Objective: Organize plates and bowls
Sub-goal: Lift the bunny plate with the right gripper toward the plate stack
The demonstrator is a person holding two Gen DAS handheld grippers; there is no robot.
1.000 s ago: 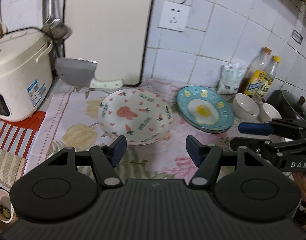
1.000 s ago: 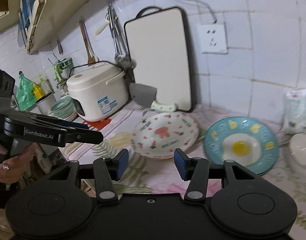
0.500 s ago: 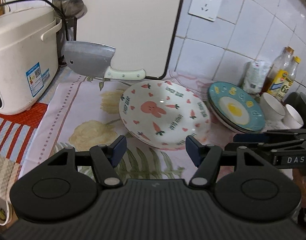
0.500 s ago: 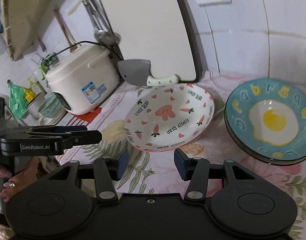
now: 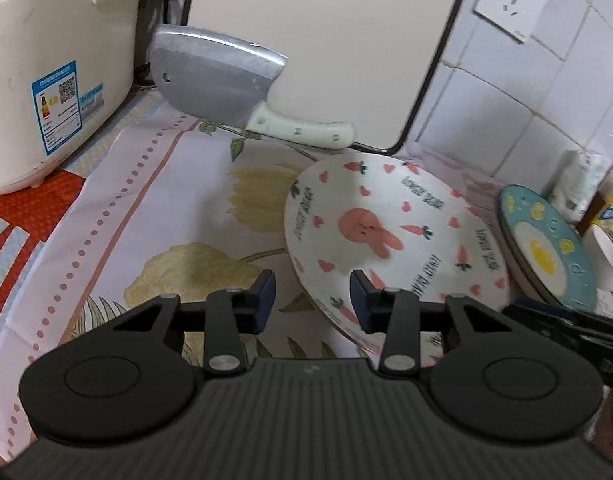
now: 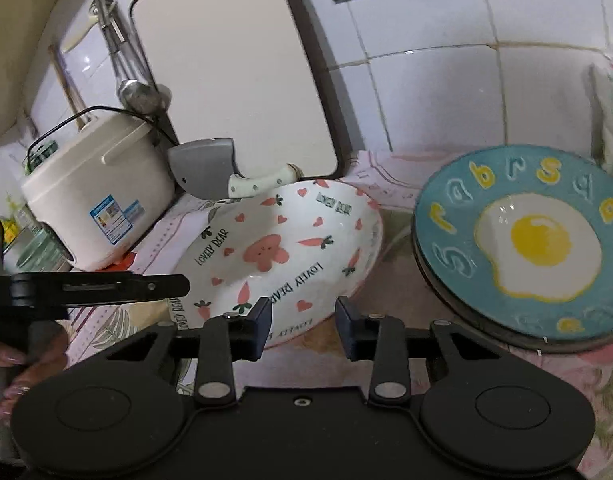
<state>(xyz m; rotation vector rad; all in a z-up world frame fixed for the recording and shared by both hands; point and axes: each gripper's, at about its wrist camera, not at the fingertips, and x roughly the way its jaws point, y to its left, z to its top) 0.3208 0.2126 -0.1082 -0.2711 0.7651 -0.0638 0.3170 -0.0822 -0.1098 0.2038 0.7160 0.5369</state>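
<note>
Right now your left gripper (image 5: 311, 300) sits low at the near-left edge of the rabbit plate (image 5: 390, 236), its jaws apart though they have just been closing; the plate's rim passes between them, and neither pad presses on it. Your right gripper (image 6: 303, 326) hovers at the same plate's near edge, jaws likewise apart after closing in, with the rim under the left pad and bare cloth showing in the gap.

That plate lies on the flowered cloth (image 5: 154, 216), tilted, its far rim just beside the cleaver (image 5: 234, 88) that leans against the upright cutting board (image 5: 326, 32). On its right, the egg plate (image 6: 522, 240) sits close, on top of another dish; whether the two rims touch you cannot tell from either view.

You have open cloth to the left of the rabbit plate, running up to the rice cooker (image 5: 54, 64). Rightward it is tight: white bowls (image 5: 606, 256) crowd beyond the egg plate, with the tiled wall (image 6: 446, 92) behind.
</note>
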